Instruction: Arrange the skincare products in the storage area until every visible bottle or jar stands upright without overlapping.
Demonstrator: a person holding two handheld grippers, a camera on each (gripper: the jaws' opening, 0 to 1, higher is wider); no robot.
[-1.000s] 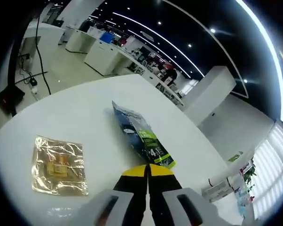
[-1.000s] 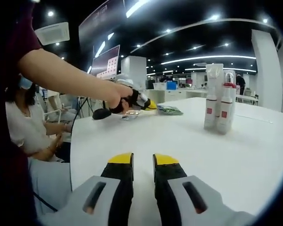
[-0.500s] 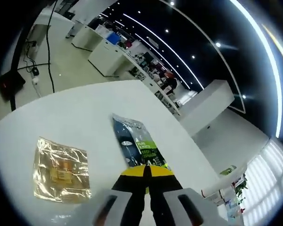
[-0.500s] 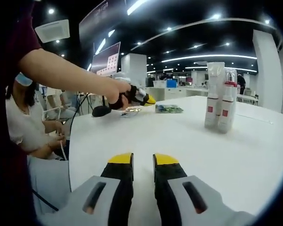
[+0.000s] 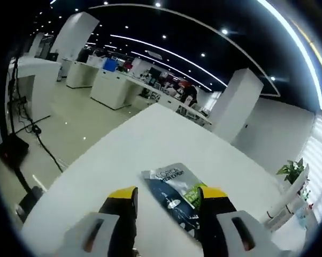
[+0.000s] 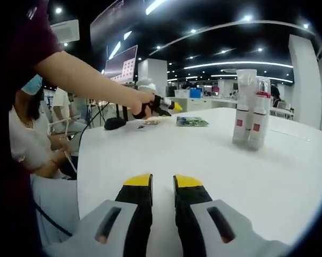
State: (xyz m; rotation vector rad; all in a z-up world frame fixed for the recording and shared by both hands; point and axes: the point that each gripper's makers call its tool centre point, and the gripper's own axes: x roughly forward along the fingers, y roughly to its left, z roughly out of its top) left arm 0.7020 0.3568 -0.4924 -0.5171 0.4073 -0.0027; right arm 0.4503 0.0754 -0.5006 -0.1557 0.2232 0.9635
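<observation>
The white surface (image 6: pixel 220 155) carries a group of tall bottles (image 6: pixel 250 110) standing upright and close together at 2 o'clock in the right gripper view, so that part appears done; whether they touch cannot be told. A dark sachet (image 5: pixel 177 194) lies flat at 6 o'clock in the left gripper view, with a smaller packet (image 6: pixel 152 122) well apart from the bottles, both judged outstanding. The left gripper (image 5: pixel 168 201) has jaws wide, straddling the sachet without gripping it; the right gripper (image 6: pixel 162 184) has jaws narrow and empty.
</observation>
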